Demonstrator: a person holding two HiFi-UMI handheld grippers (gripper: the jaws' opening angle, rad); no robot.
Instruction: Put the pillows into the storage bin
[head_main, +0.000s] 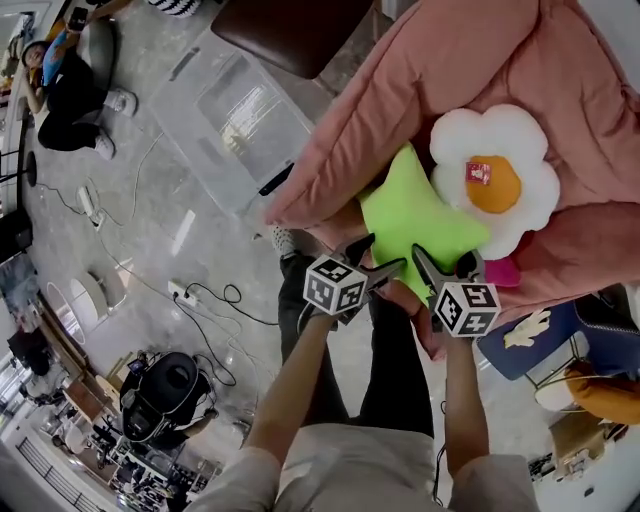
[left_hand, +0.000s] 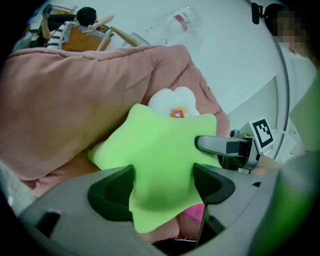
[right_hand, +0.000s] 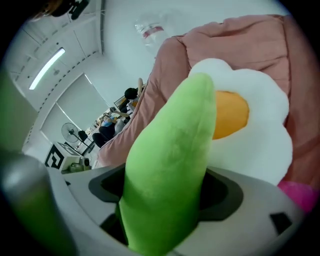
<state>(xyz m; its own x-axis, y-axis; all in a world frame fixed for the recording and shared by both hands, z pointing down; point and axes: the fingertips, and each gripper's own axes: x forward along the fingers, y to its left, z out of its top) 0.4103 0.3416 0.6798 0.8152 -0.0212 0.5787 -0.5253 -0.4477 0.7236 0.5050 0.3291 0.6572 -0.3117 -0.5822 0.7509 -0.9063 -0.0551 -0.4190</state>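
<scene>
Green star pillow lies on the pink quilt, touching the white flower pillow. The left gripper and the right gripper each have a star tip between their jaws, which stand wide apart without pressing it. The clear storage bin stands on the floor, apart.

The star pillow is showing a plain, bright lime green. The flower pillow is showing white petals around an orange-yellow centre, with a small red label on it. The quilt is appearing dusty pink, without a pattern. A magenta pillow is peeking out below the flower. The cube on the left gripper and the cube on the right gripper are carrying black square marks on white. The floor is showing grey marble veins.
</scene>
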